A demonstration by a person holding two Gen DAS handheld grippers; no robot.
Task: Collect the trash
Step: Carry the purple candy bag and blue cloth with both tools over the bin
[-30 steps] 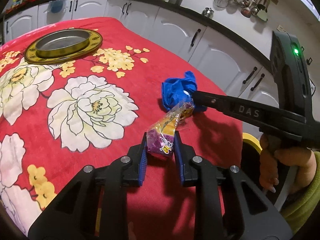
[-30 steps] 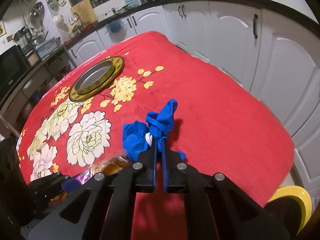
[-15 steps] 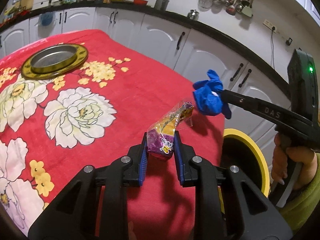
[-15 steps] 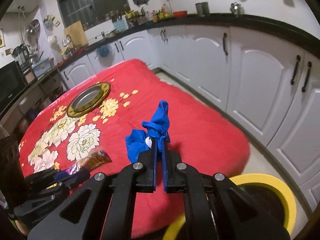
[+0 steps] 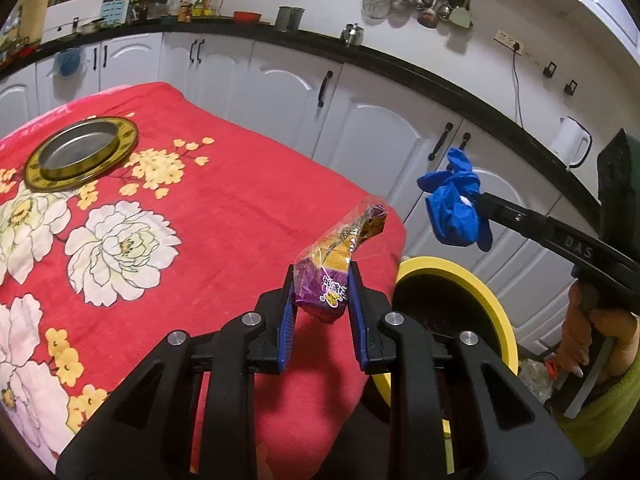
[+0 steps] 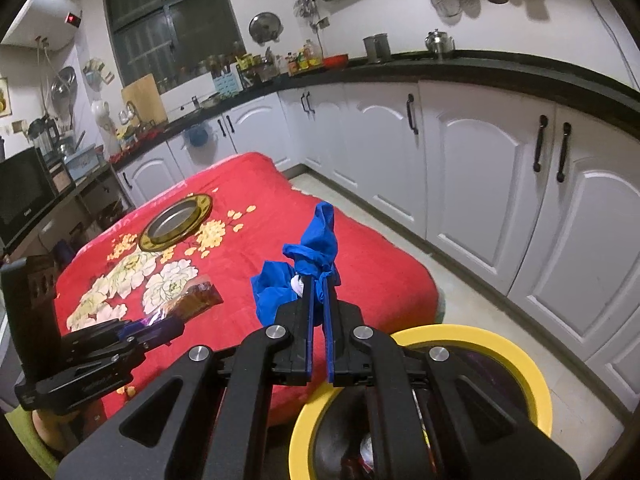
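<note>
Two pieces of trash are up off the desk (image 5: 224, 216), one in each of your tools. Your left gripper (image 5: 320, 300) has its jaws clamped narrow on the purple end of a snack wrapper (image 5: 336, 256); the wrapper's long axis runs away from you and up to the right, its clear, crinkled tip pointing toward the cabinet doors (image 5: 376, 136). It hangs over the near right corner of the red flowered cloth, close to the desk edge. From the right wrist view the same wrapper (image 6: 192, 302) shows at lower left, sticking out over the cloth from the left tool.

Your right gripper (image 6: 318, 292) has its jaws nearly together, pinching a crumpled blue glove (image 6: 308, 256). The glove stands roughly upright, one loose end pointing up and away, the rest bunched to the left of the jaws. In the left view that glove (image 5: 456, 204) hangs in the air past the desk edge, in front of the cabinets and above the bin.

Below and just right of the desk corner sits a yellow-rimmed bin (image 5: 480, 292) with a dark inside; in the right view its rim (image 6: 516, 360) lies directly under the tool. On the far side of the cloth rests a gold-rimmed metal dish (image 5: 80, 152), well apart from both items. Your hand (image 5: 580, 332) on the right tool's handle shows at the right edge
</note>
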